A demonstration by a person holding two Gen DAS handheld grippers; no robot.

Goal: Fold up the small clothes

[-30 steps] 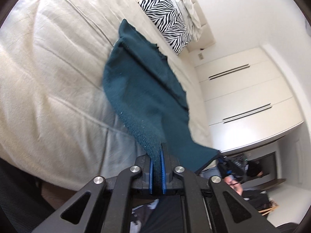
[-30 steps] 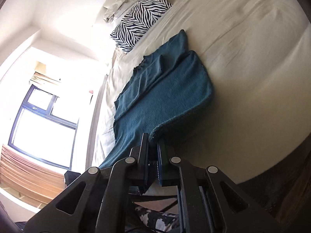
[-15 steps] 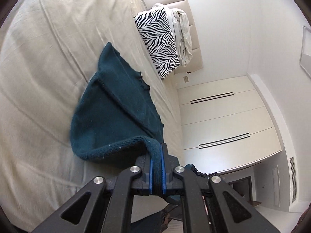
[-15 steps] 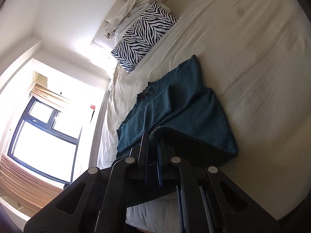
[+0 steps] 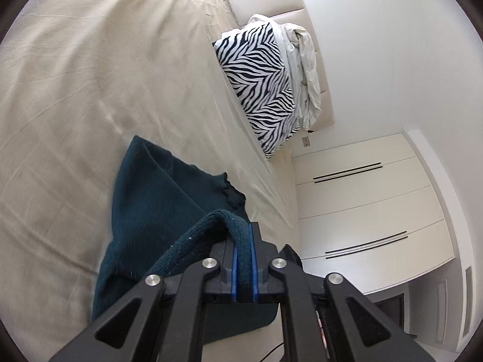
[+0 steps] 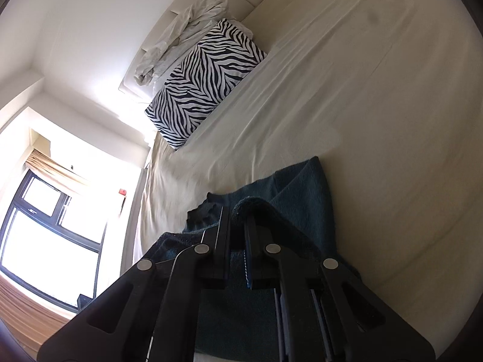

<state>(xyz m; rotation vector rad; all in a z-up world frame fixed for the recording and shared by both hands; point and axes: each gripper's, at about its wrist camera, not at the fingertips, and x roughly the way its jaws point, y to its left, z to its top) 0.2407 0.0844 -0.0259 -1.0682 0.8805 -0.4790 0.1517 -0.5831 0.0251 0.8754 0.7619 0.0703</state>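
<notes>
Both jaws clamped on teal garment hem – left gripper | right gripper | on cream bed

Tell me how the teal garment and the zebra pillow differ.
The garment is plain dark teal knit; the pillow is black-and-white striped. The garment lies mid-bed, partly lifted and doubled over; the pillow leans at the headboard. Both rest on the cream sheet.
</notes>
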